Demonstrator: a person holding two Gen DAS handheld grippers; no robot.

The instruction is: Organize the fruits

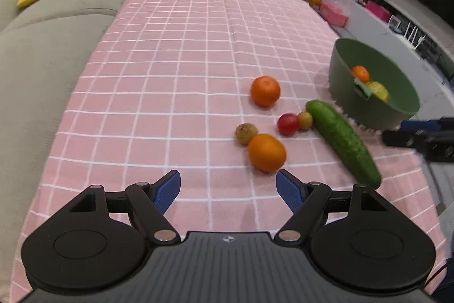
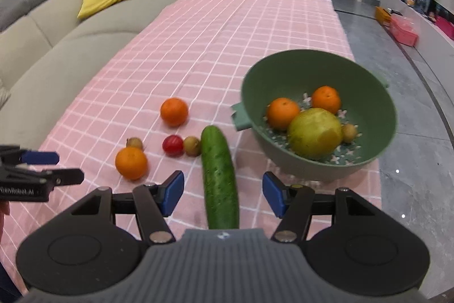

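With the right gripper (image 2: pixel 222 196) gaping wide astride the cucumber (image 2: pixel 219 178) on the pink cloth, I'd sink lower and pinch mid-length before swinging to the green bowl (image 2: pixel 380 93) (the left gripper (image 1: pixel 228 189), also wide, hovers empty near an orange (image 1: pixel 266 152)).

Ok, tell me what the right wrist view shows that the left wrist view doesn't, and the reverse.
Right wrist only: the full contents of the green bowl, two oranges, a large yellow-green fruit and a small brown one; also the cucumber lying between the open right tool.
Left wrist only: the open left tool near the closest orange.
Both: pink checked cloth, two loose oranges, the red fruit, the sofa.
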